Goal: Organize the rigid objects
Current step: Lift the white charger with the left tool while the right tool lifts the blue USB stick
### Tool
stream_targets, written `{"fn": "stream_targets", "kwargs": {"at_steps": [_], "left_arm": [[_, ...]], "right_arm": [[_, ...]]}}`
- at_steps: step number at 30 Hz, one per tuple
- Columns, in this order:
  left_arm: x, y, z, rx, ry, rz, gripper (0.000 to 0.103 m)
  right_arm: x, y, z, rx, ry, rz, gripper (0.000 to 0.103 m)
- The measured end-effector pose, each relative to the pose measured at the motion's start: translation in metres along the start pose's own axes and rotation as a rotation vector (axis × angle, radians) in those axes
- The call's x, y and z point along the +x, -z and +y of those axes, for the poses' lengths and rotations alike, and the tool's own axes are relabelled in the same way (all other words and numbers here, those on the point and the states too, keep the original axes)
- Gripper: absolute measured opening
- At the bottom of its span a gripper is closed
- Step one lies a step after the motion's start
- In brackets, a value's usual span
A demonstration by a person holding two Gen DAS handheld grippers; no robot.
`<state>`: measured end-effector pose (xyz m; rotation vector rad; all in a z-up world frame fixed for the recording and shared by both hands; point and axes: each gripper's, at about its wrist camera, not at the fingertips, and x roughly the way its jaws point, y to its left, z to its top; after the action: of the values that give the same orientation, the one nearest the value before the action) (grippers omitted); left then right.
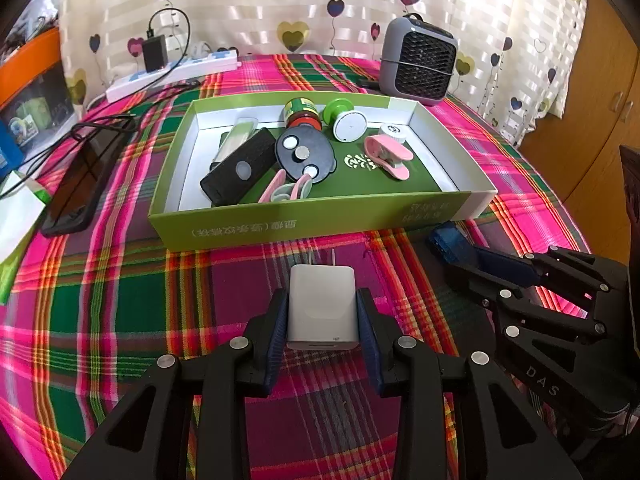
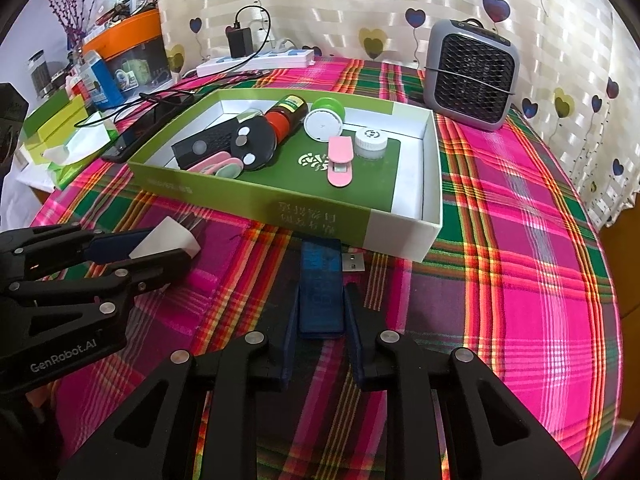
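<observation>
My left gripper [image 1: 322, 306] is shut on a white wall charger [image 1: 322, 304], prongs pointing away, just above the plaid cloth in front of the green box [image 1: 304, 220]. It also shows in the right wrist view [image 2: 166, 242]. My right gripper [image 2: 322, 300] is shut on a blue USB stick [image 2: 322, 280] with its metal plug toward the box's near right corner; in the left wrist view the stick [image 1: 450, 244] shows at the right. The box holds a black remote [image 1: 240, 168], a black round disc [image 1: 306, 152], a pink clip [image 1: 390, 156], a small bottle [image 1: 302, 114] and round white lids.
A grey fan heater [image 1: 418, 64] stands behind the box at the right. A power strip [image 1: 172, 72] with a black adapter lies at the back left. A dark phone [image 1: 80, 180] with cables lies left of the box. Boxes and jars crowd the far left [image 2: 80, 92].
</observation>
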<state>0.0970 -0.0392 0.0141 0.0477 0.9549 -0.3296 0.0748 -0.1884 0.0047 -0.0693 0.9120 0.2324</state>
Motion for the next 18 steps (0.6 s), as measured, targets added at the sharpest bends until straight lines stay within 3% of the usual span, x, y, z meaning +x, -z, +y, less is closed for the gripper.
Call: {"fn": "stream_targets", "kwargs": {"at_steps": [18], "left_arm": [[-0.016,0.0,-0.001,-0.002,0.012,-0.04,0.033]], "right_arm": [[-0.011,0.0,0.005,0.004,-0.009,-0.027,0.023]]}}
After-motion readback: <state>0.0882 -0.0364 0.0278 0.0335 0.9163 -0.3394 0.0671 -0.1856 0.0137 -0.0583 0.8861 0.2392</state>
